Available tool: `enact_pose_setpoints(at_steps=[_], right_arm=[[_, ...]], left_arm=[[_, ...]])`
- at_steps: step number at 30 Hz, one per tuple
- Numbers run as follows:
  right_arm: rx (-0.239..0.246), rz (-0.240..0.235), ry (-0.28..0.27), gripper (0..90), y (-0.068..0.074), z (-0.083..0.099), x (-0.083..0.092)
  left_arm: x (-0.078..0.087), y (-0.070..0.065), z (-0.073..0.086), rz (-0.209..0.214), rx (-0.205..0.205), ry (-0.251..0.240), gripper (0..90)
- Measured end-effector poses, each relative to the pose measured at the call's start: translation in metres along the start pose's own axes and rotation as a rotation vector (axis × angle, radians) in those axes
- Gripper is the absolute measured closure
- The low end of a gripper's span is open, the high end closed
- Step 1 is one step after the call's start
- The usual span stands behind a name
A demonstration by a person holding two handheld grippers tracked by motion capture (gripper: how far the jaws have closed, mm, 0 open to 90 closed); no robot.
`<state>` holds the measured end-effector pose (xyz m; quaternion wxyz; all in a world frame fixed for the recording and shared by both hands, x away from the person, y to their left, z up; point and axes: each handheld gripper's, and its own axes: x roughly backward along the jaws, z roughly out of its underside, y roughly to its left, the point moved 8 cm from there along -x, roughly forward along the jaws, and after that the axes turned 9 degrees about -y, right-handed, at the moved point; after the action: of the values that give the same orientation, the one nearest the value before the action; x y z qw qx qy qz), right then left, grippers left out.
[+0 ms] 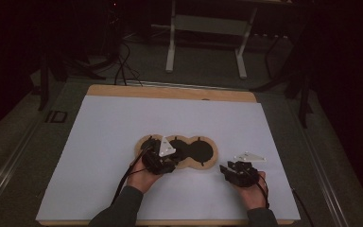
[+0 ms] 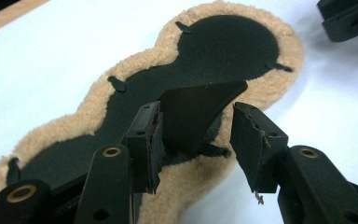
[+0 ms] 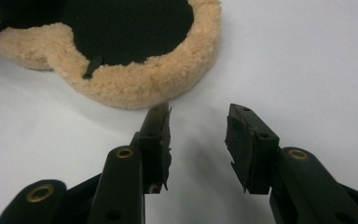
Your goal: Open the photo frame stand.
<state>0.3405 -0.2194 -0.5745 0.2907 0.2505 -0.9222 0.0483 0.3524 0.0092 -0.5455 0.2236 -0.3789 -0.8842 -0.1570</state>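
1. Nearest, at the right: right claw point(image 1: 225, 169) spread over the white surface point(image 1: 123, 123), nothing between its jaws, just off the near right lobe of the fleece-rimmed pad point(image 1: 201, 153). Best kept low and ready to press that lobe down, so the pad cannot slide or lift.
2. A little farther, at the left: left claw point(image 2: 196, 116) spread too, straddling a raised black flap point(image 2: 200, 100) of the pad's lining. Flap leaning against 1 jaw, clear of the other, so not pinched at present.
3. To do this step well: center the flap between both pads, reach deep enough to catch solid lining and not just the thin edge, then close squarely. Avoid snagging the tan fleece rim point(image 2: 74, 126) under the jaws.
4. Once gripped, peel slowly toward the far lobe and keep the pull low along the pad. Likely risk: the light pad coming up with the flap unless it is held down.
5. Beyond the claws: the 3-lobed pad lying flat, black face up, near the middle of the surface; small black tabs point(image 2: 117, 84) poking out at the lining's edge.
6. Farthest: bare wooden edge point(image 1: 170, 92) of the surface, then a white frame point(image 1: 208, 28) on the dark floor.
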Motion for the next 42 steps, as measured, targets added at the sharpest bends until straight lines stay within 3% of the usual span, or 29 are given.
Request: enact_pose_setpoints(at_steps=[10, 28, 42], right_arm=[[-0.001, 0.0, -0.002, 59.3, 0.0, 0.0, 0.0], [-0.003, 0.0, -0.007, 59.1, 0.0, -0.001, 0.0], [-0.007, -0.011, -0.006, 58.4, 0.002, -0.001, 0.0]], left_arm=[[-0.013, -0.001, -0.003, -0.013, -0.069, 0.054, 54.9], [-0.035, 0.003, -0.005, -0.035, -0.116, 0.148, 52.0], [-0.03, 0.006, -0.015, -0.072, -0.198, 0.131, 70.7]])
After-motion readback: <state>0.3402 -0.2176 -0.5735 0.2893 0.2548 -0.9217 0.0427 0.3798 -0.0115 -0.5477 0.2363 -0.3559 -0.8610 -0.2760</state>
